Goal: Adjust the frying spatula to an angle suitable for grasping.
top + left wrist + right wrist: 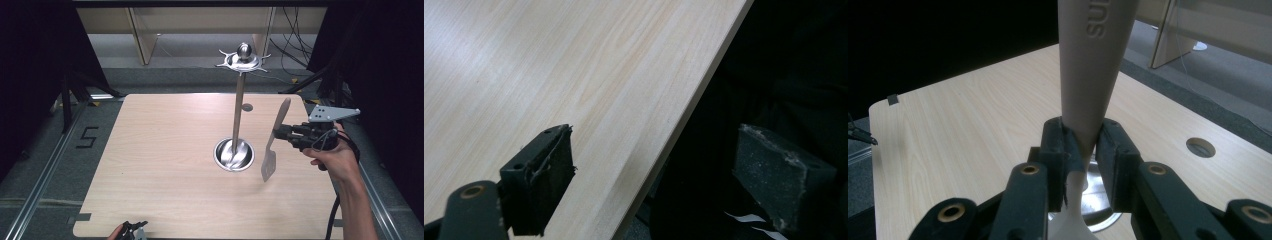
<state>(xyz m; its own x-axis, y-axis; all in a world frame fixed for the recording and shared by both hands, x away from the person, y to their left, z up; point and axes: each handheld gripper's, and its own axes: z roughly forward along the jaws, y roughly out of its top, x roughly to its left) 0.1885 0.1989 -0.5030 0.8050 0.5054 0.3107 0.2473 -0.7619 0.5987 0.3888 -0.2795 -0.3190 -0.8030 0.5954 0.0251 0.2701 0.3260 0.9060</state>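
I had spatula [272, 145] clamped in right tool [280, 133], lifted off worktop [165, 165] at right of frame, beside stand [239, 107]. Pickup done; hanging on stand's top hooks likely left. Left tool [649, 170] open, empty, bottom edge.

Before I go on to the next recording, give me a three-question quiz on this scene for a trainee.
1. True or false: the right tool is shut on the spatula.
2. Which end of the spatula points down? A) the blade B) the handle
3. Fill in: the upright metal rack stands in a round ____ on the table.

Key: 1 true: in the right gripper view the pads clamp the spatula's handle. 2 A: the blade hangs clear above the table, the handle tip points up. 3 base: a shiny dish-shaped base, with a ring of hooks at the rack's top.
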